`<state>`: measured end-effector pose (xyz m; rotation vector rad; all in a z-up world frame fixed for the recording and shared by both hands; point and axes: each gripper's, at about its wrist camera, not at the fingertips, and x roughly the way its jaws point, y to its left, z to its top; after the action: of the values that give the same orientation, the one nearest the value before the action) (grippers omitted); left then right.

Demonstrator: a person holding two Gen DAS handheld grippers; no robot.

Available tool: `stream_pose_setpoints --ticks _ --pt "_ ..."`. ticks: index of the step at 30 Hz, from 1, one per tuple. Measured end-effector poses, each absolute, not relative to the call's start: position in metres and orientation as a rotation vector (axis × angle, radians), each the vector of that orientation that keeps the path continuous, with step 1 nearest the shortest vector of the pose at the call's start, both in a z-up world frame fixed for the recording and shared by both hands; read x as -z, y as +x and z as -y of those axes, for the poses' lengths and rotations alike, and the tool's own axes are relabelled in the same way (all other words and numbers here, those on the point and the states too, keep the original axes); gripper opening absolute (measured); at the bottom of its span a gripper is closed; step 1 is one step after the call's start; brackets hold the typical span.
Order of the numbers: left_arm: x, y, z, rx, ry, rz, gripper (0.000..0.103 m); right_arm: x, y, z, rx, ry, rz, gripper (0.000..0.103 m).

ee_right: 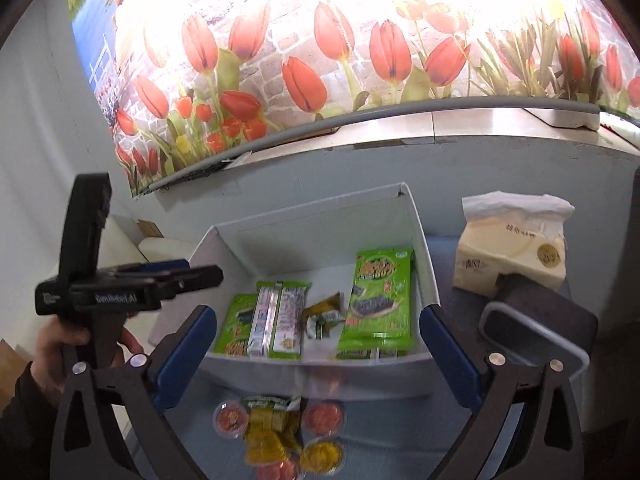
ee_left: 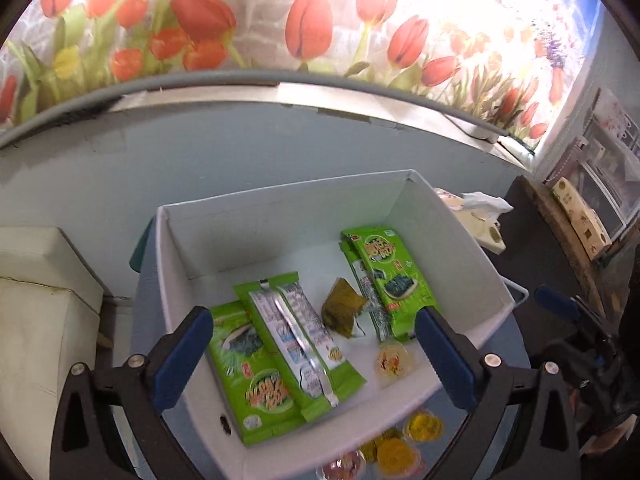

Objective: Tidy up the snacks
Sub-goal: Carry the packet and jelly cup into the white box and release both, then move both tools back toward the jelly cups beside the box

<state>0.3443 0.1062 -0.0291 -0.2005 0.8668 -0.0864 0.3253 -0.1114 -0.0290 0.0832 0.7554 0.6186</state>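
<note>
Both my left gripper [ee_left: 314, 354] and my right gripper [ee_right: 318, 354] hover with jaws wide, holding nothing. The white box [ee_right: 420, 236] on the bench [ee_right: 448, 308] contains green snack packets [ee_right: 382, 300], a small yellow packet [ee_left: 342, 312] and one jelly cup [ee_left: 390, 362]. More jelly cups [ee_right: 322, 454] and a yellow packet [ee_right: 272, 428] lie on the bench just in front of the box.

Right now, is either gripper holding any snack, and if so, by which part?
Nothing is held. The left gripper and right gripper are both open and empty, above the white box of snacks.
</note>
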Motion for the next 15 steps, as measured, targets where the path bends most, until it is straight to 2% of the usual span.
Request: stream_pose_setpoints --ticks 8,15 --pt "0.021 0.257 -0.091 0.067 -0.183 -0.767 0.103 0.049 0.252 0.105 -0.579 -0.082 -0.722 0.103" --pt "0.047 0.178 -0.084 0.069 -0.257 -0.751 0.103 0.095 0.236 0.106 -0.516 -0.167 -0.799 0.103"
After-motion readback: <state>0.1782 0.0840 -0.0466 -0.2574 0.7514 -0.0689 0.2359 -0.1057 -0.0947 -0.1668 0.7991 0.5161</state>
